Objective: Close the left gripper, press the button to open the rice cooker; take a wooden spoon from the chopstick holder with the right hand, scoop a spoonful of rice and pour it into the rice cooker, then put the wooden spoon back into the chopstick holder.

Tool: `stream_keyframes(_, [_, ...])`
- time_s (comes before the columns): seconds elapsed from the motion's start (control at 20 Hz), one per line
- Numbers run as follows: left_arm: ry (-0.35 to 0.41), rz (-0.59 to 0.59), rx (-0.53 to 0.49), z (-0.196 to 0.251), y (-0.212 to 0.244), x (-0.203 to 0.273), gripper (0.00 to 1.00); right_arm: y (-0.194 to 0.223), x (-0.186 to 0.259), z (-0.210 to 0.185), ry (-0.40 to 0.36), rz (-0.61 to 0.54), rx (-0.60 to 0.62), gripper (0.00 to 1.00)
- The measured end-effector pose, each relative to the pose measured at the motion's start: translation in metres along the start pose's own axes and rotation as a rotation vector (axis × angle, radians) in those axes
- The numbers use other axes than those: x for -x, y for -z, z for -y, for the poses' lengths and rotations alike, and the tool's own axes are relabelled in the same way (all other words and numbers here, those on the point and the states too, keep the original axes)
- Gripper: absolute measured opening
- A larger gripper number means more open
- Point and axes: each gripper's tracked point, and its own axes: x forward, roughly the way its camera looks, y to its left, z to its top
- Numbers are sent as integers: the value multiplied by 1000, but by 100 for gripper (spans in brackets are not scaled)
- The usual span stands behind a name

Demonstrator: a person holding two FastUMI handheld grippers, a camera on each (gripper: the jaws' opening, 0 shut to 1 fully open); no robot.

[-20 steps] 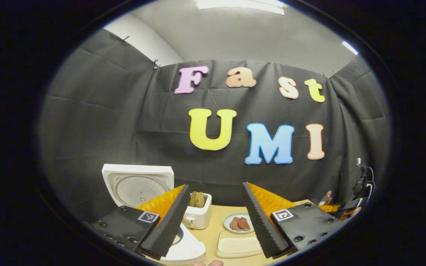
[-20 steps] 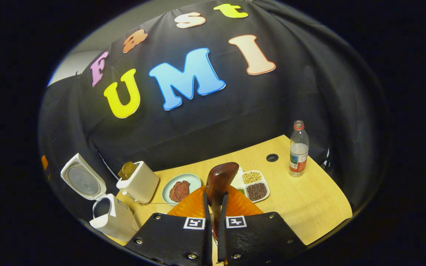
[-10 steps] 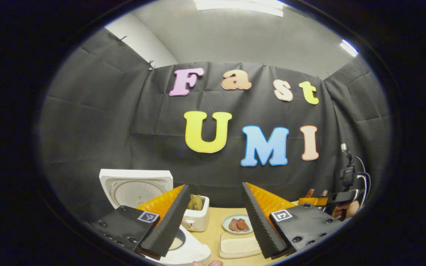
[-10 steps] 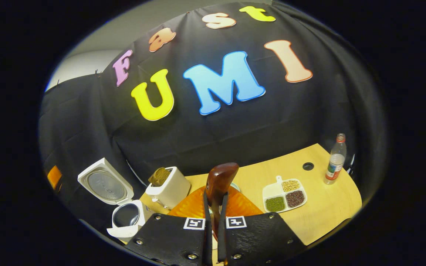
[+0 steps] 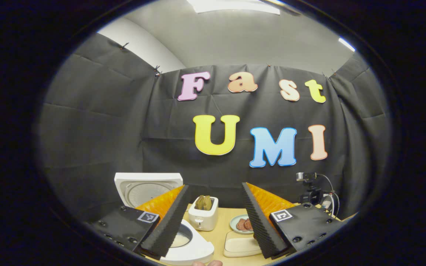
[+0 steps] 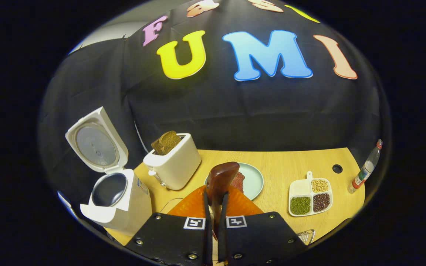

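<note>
My right gripper (image 6: pixel 215 197) is shut on the handle of a dark wooden spoon (image 6: pixel 222 176), whose bowl stands upright above the fingers; whether it carries rice is hidden. The white rice cooker (image 6: pixel 118 207) stands to the lower left with its lid (image 6: pixel 94 142) raised and its dark inner pot exposed. A white divided tray (image 6: pixel 311 194) with rice and beans lies to the right. My left gripper (image 5: pixel 215 185) is open and empty, held above the table, with the open cooker (image 5: pixel 189 245) and its lid (image 5: pixel 148 186) below and left of its fingers.
A white toaster (image 6: pixel 174 162) holding bread stands beside the cooker, with a pale green plate (image 6: pixel 253 181) of meat next to it. A water bottle (image 6: pixel 366 168) is at the far right by a hole (image 6: pixel 337 169) in the table. A white rectangular dish (image 5: pixel 240 245) lies under my left gripper.
My right gripper, still holding the spoon, has swung left and lower toward the rice cooker, which now looks larger and closer. The left gripper has shifted only slightly and stays open.
</note>
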Motion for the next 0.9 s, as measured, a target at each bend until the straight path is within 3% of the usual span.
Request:
stream_keyframes(0.05, [-13, -3, 1, -2, 1, 2, 91, 8, -6, -1, 2, -14, 43, 6])
stream_keyframes(0.25, [-40, -9, -25, -2, -2, 7, 94, 34, -18, -8, -15, -47, 165, 6])
stream_keyframes(0.4, [-48, -11, -36, 2, -1, 11, 91, 61, -18, -18, -44, -92, 164, 7])
stream_keyframes(0.55, [-49, -6, -34, 3, -5, 18, 94, 65, -15, -26, -60, -90, 117, 6])
stream_keyframes(0.9, [-71, -6, 3, -12, 3, 31, 91, 75, -11, -42, -102, -153, -201, 6])
